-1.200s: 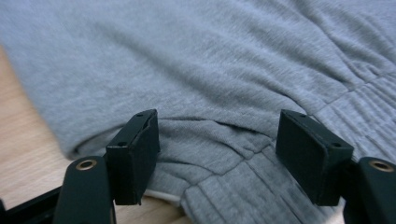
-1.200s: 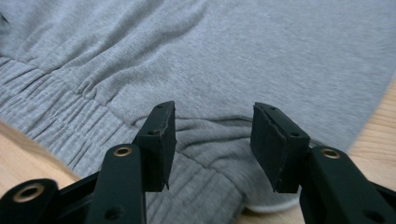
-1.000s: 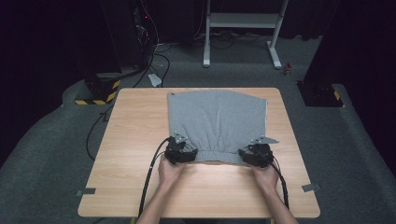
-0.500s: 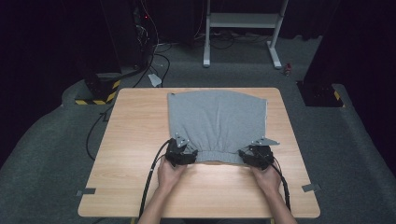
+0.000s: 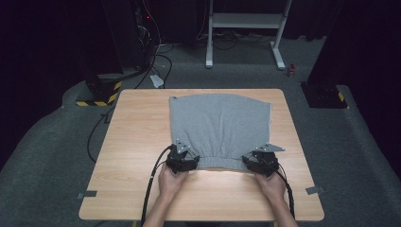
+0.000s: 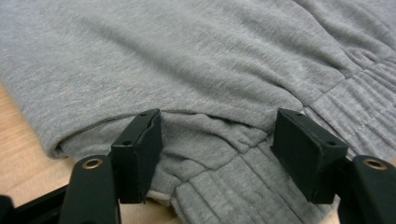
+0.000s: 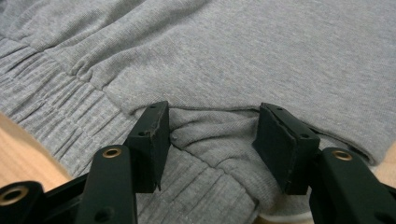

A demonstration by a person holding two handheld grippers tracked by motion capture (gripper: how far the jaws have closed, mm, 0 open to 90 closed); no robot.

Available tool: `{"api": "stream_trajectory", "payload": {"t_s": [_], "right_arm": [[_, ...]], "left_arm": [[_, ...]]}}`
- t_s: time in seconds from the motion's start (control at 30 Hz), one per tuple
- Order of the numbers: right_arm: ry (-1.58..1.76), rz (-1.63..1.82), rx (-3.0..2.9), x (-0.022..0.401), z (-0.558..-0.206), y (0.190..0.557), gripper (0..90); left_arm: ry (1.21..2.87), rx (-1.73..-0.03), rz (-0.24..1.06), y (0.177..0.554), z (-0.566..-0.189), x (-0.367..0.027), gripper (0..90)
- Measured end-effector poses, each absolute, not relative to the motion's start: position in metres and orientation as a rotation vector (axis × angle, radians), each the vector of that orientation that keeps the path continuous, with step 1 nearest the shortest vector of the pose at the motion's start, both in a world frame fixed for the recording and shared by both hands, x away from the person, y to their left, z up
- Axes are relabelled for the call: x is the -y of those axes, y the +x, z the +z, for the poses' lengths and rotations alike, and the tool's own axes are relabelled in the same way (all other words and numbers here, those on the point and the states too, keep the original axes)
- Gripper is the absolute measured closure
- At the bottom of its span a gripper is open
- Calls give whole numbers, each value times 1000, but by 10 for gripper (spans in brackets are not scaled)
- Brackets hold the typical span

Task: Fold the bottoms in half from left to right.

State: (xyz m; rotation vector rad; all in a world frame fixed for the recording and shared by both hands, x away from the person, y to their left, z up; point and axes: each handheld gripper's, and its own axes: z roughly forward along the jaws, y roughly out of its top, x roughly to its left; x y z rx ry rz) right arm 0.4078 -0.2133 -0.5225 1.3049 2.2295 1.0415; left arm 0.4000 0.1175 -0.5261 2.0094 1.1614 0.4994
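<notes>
Grey sweatshirt [image 5: 220, 125] lying flat on the wooden table [image 5: 137, 142], ribbed hem [image 5: 217, 162] at the near edge, body spreading away toward the far edge. Nearest the person: two hands gripping the tools, left gripper [image 5: 185, 162] at the near-left corner of the hem, right gripper [image 5: 255, 164] at the near-right corner. Left gripper view: jaws standing wide, straddling a bunched fold of hem [image 6: 219, 144]; jaws having just been closing a little, cloth lying between them, pads not yet pressing from both sides. Right gripper view: jaws likewise parked wide around a rumpled fold [image 7: 210, 135] beside the ribbing, nothing clamped. Judging progress: garment already laid out smooth, both tools positioned at the hem corners, pinch not yet made; probably early in a fold, with grasping, lifting and carrying the hem toward the far edge all remaining. Farther off, beyond the table: grey carpet, a white metal stand [image 5: 246, 21], cables trailing into the dark.
</notes>
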Motion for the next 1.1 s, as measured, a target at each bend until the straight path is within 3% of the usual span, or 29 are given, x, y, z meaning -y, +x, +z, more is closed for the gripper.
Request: {"api": "stream_trajectory", "payload": {"t_s": [1.1], "right_arm": [[1312,1097,-2254,221,-523,363,433]], "left_arm": [[1996,-1149,454,361,-526,-121,340]]}}
